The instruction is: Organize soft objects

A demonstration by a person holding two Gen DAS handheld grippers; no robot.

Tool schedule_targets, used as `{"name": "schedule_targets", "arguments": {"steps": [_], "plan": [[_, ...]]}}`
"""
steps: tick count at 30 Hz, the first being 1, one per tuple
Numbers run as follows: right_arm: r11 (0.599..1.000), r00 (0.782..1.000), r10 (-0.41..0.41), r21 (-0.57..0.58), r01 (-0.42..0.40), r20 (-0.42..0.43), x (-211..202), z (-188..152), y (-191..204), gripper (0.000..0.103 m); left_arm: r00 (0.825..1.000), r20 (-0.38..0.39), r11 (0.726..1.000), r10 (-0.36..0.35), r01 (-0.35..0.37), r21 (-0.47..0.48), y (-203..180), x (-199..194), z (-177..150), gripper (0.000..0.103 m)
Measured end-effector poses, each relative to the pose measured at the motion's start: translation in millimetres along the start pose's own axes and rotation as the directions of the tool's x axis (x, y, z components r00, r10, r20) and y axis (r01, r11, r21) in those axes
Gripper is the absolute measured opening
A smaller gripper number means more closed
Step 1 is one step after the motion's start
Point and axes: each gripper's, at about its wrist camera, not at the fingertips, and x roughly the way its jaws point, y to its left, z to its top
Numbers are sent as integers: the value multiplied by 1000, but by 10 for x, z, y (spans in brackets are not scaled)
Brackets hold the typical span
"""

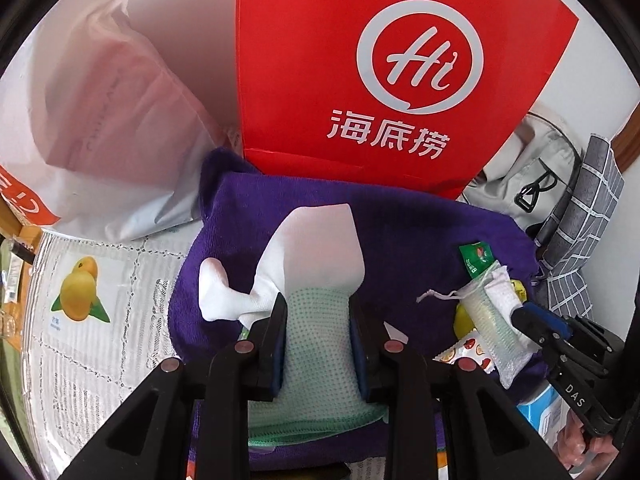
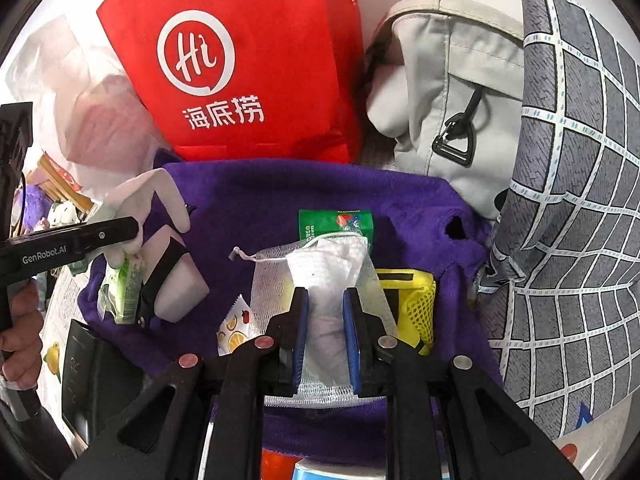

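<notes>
both grippers point steeply downward, over a purple towel [image 1: 400, 232] that is spread on the table.

the left gripper [image 1: 318, 344] is closed on a white sock [image 1: 320, 248] with a pale green dotted sole. the sole passes between the two blue pads, which press it from both sides, and the white ankle part stands up beyond the fingertips. a second white piece of sock [image 1: 224, 296] hangs to the left of the left finger. in the right wrist view the same gripper [image 2: 132, 248] comes in from the left side, and the person's left hand [image 2: 22, 336] holds its handle at the edge of the picture.

the right gripper [image 2: 325, 332] is closed on a white mesh drawstring pouch [image 2: 320, 272] with white cloth inside. the pouch is squeezed narrow between the pads, and its mouth with the string lies beyond the fingertips, toward a green packet [image 2: 336, 222] on the towel. a yellow mesh item [image 2: 416, 304] lies just to the right of the pouch, and a small sachet with fruit print [image 2: 234, 328] lies just to its left.

behind the towel stands a red paper bag [image 1: 360, 60] with a white "hi" logo. a grey bag [image 2: 448, 112] and a grey checked cloth [image 2: 568, 200] lie on the right, and a white plastic bag [image 1: 100, 120] on the left.
</notes>
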Motion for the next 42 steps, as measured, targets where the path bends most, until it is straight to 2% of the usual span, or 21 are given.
{"name": "schedule_targets", "arguments": {"steps": [4,6,8,13,16,26,30,33,36,40,42], "plan": [[1000,1000,9,-10,-9,17,-59,19,39,19,1000,-10,1000,-3,3,8,-20,1,-12,29],[1000,1000,-3,-26,4,30,-109,17,61,25,1000,-21,1000,-8,8,17,-43,16,-12,35],[999,999,-19,-37,20,42,-151,9,60,37,1000,-29,999,-6,7,34,-80,24,-19,39],[998,998,-33,-58,36,55,-222,13,76,41,999,-22,998,-25,26,56,-155,-10,-14,51],[997,997,-38,-60,42,68,-269,21,93,44,999,12,998,-33,32,60,-172,-84,-5,59],[996,989,-51,-72,61,136,-607,36,182,51,999,42,998,-24,22,58,-229,-297,-24,60],[984,968,-119,-102,144,222,-920,-1,335,52,998,51,996,-22,17,86,-340,-410,-69,60],[986,958,-111,-93,140,264,-1145,-51,370,60,997,73,993,-16,7,115,-440,-547,-113,60],[992,962,-98,-58,116,254,-1337,-135,355,61,995,97,992,-13,0,130,-530,-699,-180,63],[991,966,-118,-27,127,232,-1563,-320,311,61,991,130,989,24,-43,139,-662,-881,-367,63],[992,966,-120,-13,127,227,-1670,-448,287,65,992,128,990,12,-30,140,-697,-974,-517,64]]}}
